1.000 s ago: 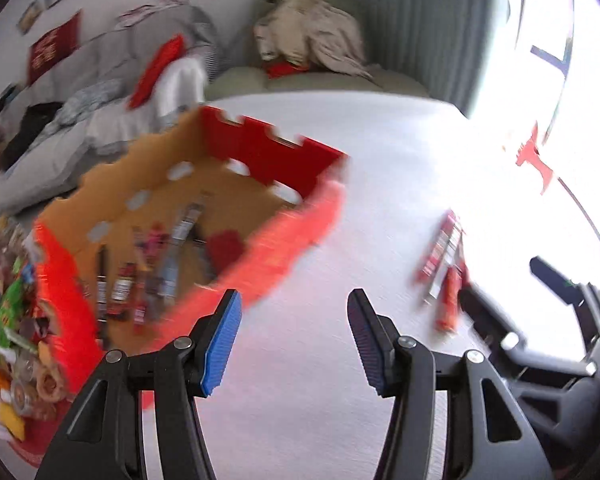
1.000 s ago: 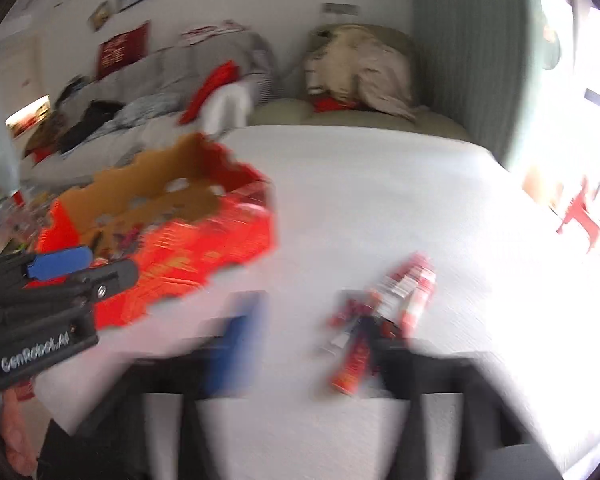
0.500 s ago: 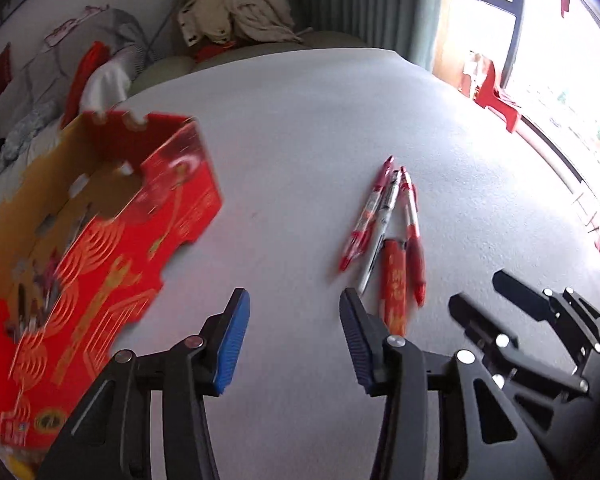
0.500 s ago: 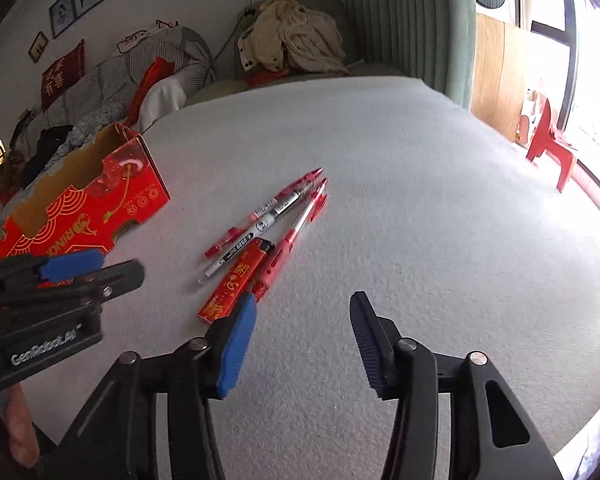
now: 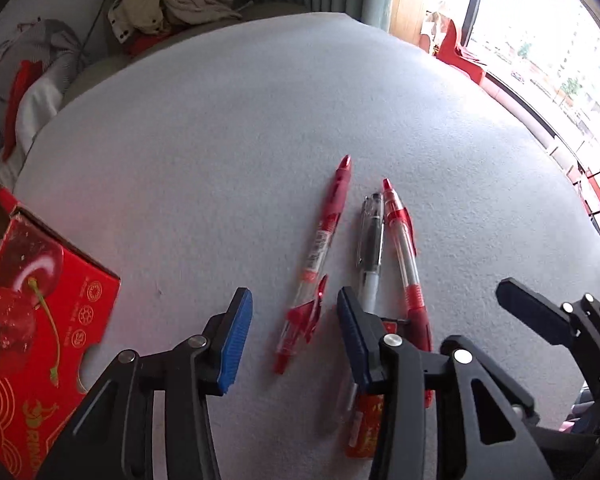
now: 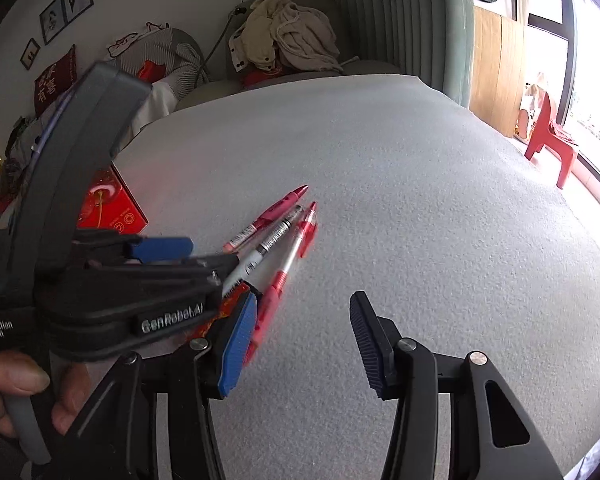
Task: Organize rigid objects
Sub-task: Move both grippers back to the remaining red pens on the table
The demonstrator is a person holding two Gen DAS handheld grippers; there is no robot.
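Pens (image 5: pixel 364 240) lie in a loose bunch on the grey surface (image 5: pixel 260 120), well apart from the red box (image 5: pixel 40 328) at its left edge, where they are presumably meant to go. The left gripper (image 5: pixel 294 336) is lowered over the leftmost red pen (image 5: pixel 320 256), whose lower end lies between the fingers; the jaws have just been closing, yet the pads are not pressed on it. The right gripper (image 6: pixel 304 340) hangs half spread over bare surface just right of the bunch, with nothing between its fingers. The step in hand is judged to be the pick-up. The left fingers would next need to settle around the pen's barrel and be closed squarely, without the neighbouring black pen (image 5: pixel 370 240) being nudged.
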